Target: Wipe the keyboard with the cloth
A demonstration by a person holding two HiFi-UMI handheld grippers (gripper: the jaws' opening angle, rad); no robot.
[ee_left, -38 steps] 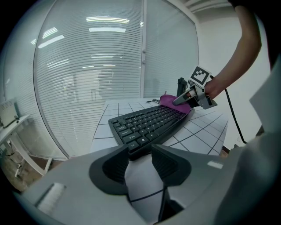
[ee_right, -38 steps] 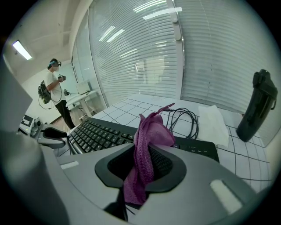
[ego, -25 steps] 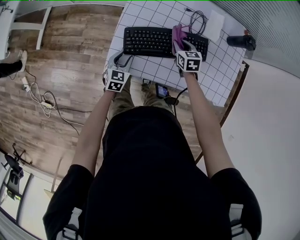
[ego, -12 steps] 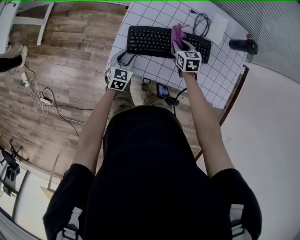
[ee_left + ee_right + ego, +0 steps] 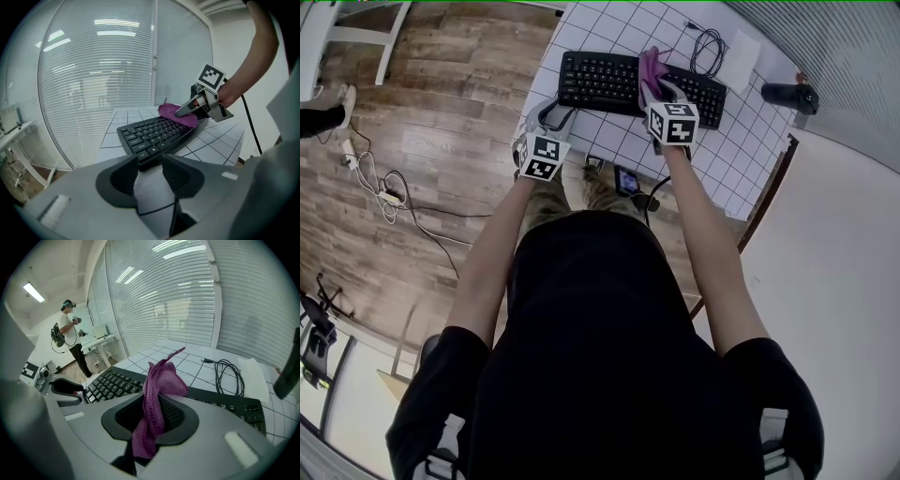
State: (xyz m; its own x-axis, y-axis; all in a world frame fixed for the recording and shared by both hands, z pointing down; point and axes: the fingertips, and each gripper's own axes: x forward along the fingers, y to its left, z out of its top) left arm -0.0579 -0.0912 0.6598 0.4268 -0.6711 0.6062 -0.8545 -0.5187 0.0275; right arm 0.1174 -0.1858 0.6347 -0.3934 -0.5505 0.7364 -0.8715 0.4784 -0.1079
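Note:
A black keyboard [image 5: 605,80] lies on the white tiled table [image 5: 619,136]. My right gripper [image 5: 660,90] is over the keyboard's middle-right part, shut on a purple cloth [image 5: 651,67] that rests on the keys. In the right gripper view the cloth [image 5: 157,401] is pinched between the pads and bunches up over the keyboard [image 5: 112,383]. My left gripper [image 5: 557,113] hovers just in front of the keyboard's left end, open and empty. In the left gripper view its jaws [image 5: 150,171] frame the table in front of the keyboard [image 5: 157,136], with the cloth [image 5: 178,116] and right gripper [image 5: 206,101] beyond.
A coiled black cable [image 5: 703,42], a white sheet [image 5: 736,47] and a black bottle [image 5: 787,94] lie behind and right of the keyboard. The table's near edge is by my legs, with a small device [image 5: 625,180] there. Cords [image 5: 384,197] lie on the wood floor. A person [image 5: 70,336] stands far off.
My right gripper has slid the cloth slightly to the left along the keyboard. The left gripper has barely shifted.

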